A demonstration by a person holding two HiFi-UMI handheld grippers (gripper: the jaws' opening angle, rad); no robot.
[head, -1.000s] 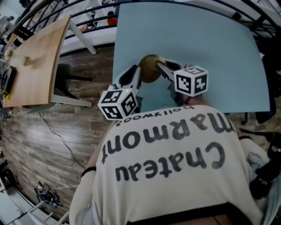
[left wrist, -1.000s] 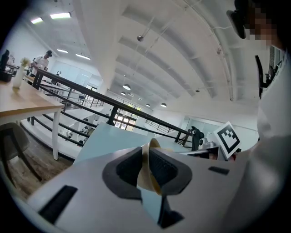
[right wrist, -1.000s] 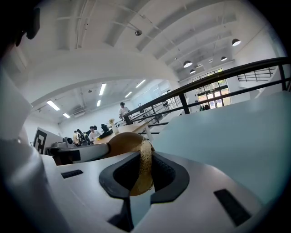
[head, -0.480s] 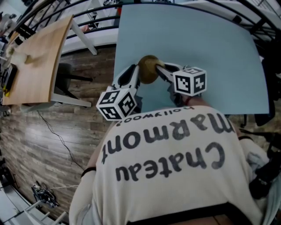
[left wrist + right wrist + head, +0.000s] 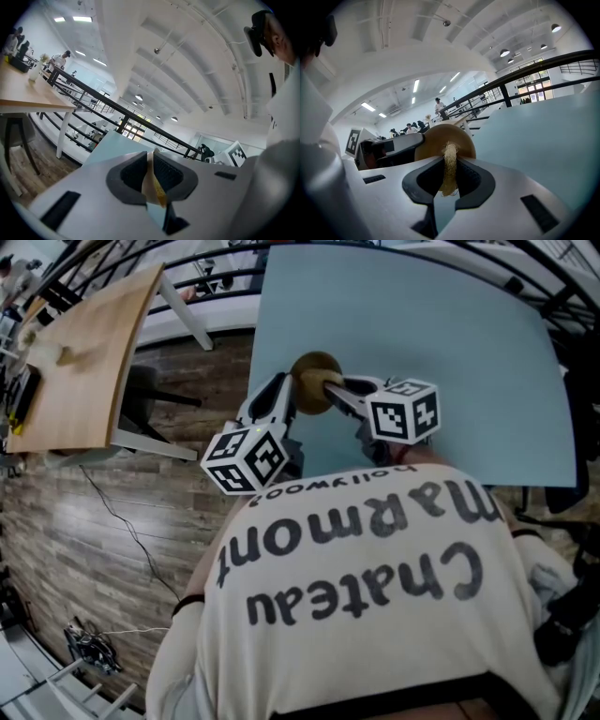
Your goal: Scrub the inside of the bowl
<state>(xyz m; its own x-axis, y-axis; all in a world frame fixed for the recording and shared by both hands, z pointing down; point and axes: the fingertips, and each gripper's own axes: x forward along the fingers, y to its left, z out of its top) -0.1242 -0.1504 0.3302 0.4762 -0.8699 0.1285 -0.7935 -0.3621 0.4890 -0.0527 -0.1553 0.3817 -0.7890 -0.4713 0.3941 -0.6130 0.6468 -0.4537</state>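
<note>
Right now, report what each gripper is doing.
Left gripper: closed on the rim of the round brown bowl.
Right gripper: closed on a tan fibre scrubber.

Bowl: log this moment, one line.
left gripper: shut on bowl rim | right gripper: shut on scrubber | scrubber: against bowl | bowl: over blue table

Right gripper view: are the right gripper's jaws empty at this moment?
No, the right gripper is clamped on a straw-coloured fibrous scrubber, with the brown bowl just beyond its tips.
</note>
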